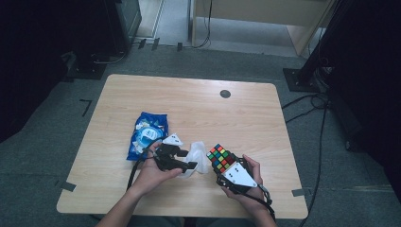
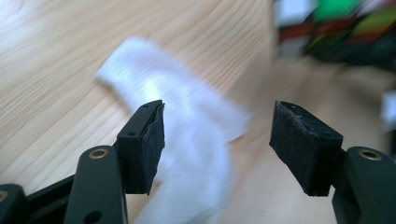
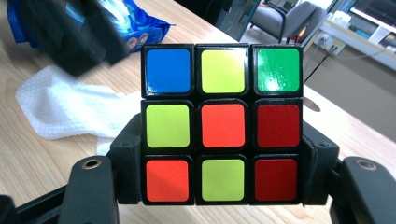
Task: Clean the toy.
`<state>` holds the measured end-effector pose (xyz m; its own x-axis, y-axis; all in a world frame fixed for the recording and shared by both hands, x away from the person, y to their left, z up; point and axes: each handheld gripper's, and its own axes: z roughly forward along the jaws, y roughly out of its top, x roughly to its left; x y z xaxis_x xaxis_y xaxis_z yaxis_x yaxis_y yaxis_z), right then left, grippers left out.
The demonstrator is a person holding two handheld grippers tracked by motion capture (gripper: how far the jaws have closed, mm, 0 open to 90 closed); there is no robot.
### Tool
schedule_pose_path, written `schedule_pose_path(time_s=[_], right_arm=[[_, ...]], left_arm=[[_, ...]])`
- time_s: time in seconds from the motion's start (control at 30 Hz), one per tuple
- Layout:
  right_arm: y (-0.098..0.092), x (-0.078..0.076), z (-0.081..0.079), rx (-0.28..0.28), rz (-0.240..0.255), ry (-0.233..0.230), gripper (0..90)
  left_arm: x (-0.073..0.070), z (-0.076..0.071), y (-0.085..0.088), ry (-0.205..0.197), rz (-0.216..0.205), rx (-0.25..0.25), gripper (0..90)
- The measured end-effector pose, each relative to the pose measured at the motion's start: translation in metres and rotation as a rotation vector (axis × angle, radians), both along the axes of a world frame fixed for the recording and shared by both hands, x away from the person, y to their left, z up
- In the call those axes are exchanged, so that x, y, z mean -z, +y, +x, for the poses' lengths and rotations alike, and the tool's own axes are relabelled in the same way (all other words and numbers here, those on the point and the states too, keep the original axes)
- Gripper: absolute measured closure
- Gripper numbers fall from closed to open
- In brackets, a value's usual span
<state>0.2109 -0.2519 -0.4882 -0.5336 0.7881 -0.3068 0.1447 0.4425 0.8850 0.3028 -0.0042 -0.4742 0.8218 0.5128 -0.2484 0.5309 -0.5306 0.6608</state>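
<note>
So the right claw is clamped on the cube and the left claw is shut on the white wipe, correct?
Not quite. The right claw does clamp the cube, but the left claw is open, its jaws apart above the white wipe, as the left gripper view shows.

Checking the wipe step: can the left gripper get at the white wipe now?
Probably yes: the left gripper has open jaws with the white wipe lying just beyond them on the table, nothing between.
</note>
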Motion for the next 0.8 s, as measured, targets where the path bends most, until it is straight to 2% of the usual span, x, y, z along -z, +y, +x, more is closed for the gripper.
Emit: schedule_pose_path(time_s=[0.07, 0.1, 0.2, 0.27, 0.33, 0.47, 0.53, 0.57, 0.63, 0.7, 0.73, 0.77, 0.8], right_arm=[[-0.004, 0.000, 0.002, -0.017, 0.021, 0.019, 34.9], [-0.006, 0.001, 0.003, -0.030, 0.031, 0.035, 34.8], [-0.009, 0.003, 0.005, -0.047, 0.042, 0.061, 34.9], [-0.009, 0.004, 0.005, -0.055, 0.049, 0.071, 34.9], [-0.009, 0.004, 0.005, -0.065, 0.054, 0.076, 34.9], [-0.008, 0.004, 0.004, -0.071, 0.055, 0.081, 34.8], [-0.007, 0.005, 0.003, -0.075, 0.052, 0.082, 34.8], [-0.006, 0.005, 0.003, -0.076, 0.052, 0.084, 34.8], [-0.005, 0.005, 0.003, -0.080, 0.050, 0.085, 34.8], [-0.004, 0.005, 0.003, -0.082, 0.050, 0.084, 34.8], [-0.004, 0.006, 0.002, -0.083, 0.051, 0.085, 34.8], [-0.003, 0.006, 0.002, -0.079, 0.049, 0.082, 34.9], [-0.003, 0.006, 0.002, -0.076, 0.049, 0.081, 34.9]], left_arm=[[0.009, 0.000, -0.005, -0.017, 0.054, -0.032, 36.5], [0.012, 0.000, -0.007, -0.019, 0.060, -0.045, 37.4], [0.023, 0.000, -0.014, -0.036, 0.121, -0.067, 41.0], [0.027, -0.001, -0.018, -0.047, 0.138, -0.064, 44.1], [0.026, -0.002, -0.019, -0.063, 0.154, -0.062, 51.7], [0.027, -0.002, -0.016, -0.058, 0.131, -0.068, 70.1], [0.027, -0.003, -0.014, -0.066, 0.101, -0.084, 84.9], [0.026, -0.002, -0.012, -0.069, 0.092, -0.088, 88.2], [0.020, -0.002, -0.008, -0.075, 0.036, -0.106, 89.5], [0.010, -0.001, -0.001, -0.072, -0.054, -0.116, 89.7], [0.003, -0.001, 0.005, -0.070, -0.129, -0.117, 89.7], [-0.001, -0.002, 0.008, -0.070, -0.171, -0.112, 89.7], [-0.008, -0.003, 0.012, -0.082, -0.235, -0.104, 89.7]])
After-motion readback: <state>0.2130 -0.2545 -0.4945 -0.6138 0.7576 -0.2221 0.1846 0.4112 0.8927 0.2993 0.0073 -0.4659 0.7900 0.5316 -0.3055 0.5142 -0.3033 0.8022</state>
